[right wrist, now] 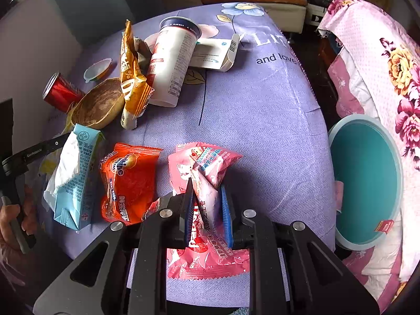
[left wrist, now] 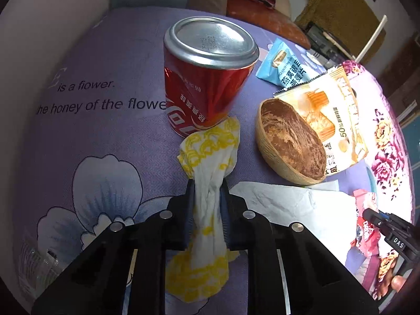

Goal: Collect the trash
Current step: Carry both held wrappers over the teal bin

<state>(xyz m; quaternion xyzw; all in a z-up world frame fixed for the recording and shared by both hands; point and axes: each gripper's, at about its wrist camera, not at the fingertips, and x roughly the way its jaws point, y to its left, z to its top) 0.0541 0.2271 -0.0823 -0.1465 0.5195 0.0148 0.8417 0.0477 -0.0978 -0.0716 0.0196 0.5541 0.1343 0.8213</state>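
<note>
Left gripper (left wrist: 207, 183) pinching yellow-printed napkin (left wrist: 210, 155) | right gripper (right wrist: 206, 186) clamped on pink wrapper (right wrist: 202, 168)

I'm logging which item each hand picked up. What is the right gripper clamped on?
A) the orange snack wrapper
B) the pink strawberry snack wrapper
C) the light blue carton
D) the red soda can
B: the right gripper has its pads pinched on the pink strawberry snack wrapper, bunching it.

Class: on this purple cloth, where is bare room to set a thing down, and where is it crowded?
Bare: the cloth between the paper cup, the pink wrapper and the teal bin. Crowded: the near-left cluster around the husk bowl and the orange wrapper.
</note>
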